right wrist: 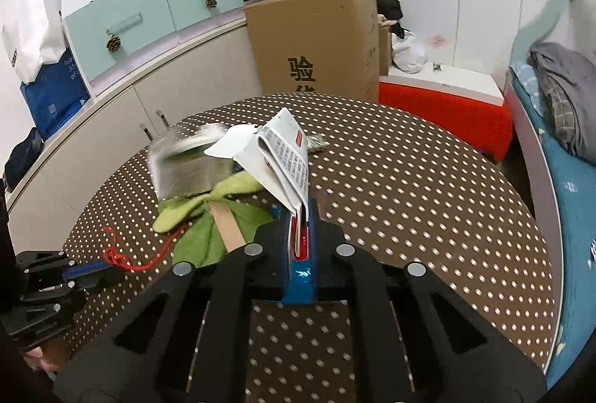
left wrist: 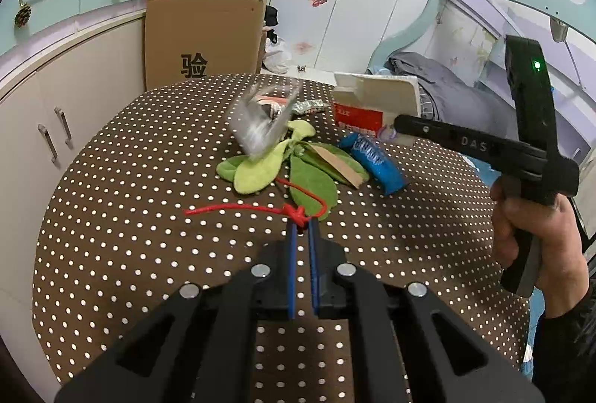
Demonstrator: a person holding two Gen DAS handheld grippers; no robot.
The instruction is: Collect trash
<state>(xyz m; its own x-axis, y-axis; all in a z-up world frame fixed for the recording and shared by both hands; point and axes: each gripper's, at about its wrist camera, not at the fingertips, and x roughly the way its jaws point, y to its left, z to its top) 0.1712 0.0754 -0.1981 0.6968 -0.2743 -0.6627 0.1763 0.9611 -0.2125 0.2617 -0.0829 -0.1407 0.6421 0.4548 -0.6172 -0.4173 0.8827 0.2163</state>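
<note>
Flattened carton [right wrist: 287,160] upright in right gripper [right wrist: 302,216]

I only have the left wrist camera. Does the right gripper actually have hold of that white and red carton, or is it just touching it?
Observer: It has it. In the right wrist view the right gripper has its fingers shut on the flattened carton, pinching a folded edge.
Operator: What's behind the carton? It blocks my view.
Observer: A red-covered bench, beside the cardboard box.
Operator: Anything on the cupboard further left?
Observer: A white paper bag standing behind a blue bag.
</note>
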